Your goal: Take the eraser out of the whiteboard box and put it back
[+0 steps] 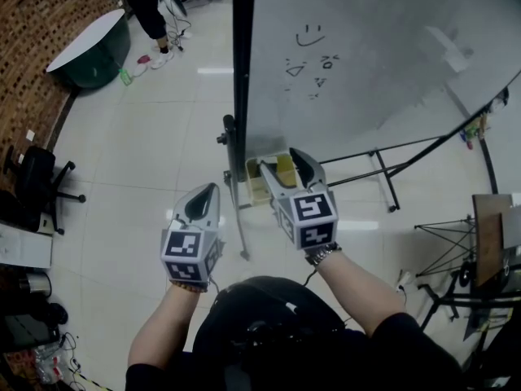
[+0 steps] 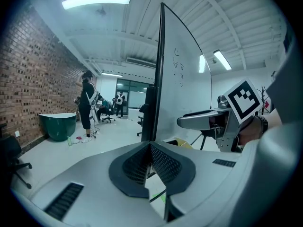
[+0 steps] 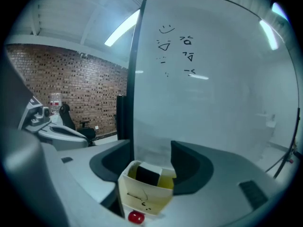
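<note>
At the far left a brick wall is running along the room, with a green tub standing by it and a black office chair sitting nearer. A person is standing on the pale floor beyond the tub.

The left gripper is hovering over bare floor, well short of the whiteboard. In its own view its jaws are lying closed against each other, with nothing between them.

Just to its right the cream box is hanging at the lower corner of the whiteboard, beside the board's dark edge post. The right gripper is reaching over it. In the right gripper view its jaws are standing wide apart, one on each side of the box, and gripping nothing. The eraser is sitting inside the box, dark face showing, with something yellow beside it. A small red knob is showing just below the box.

Further right, small doodles are showing on the whiteboard.
</note>
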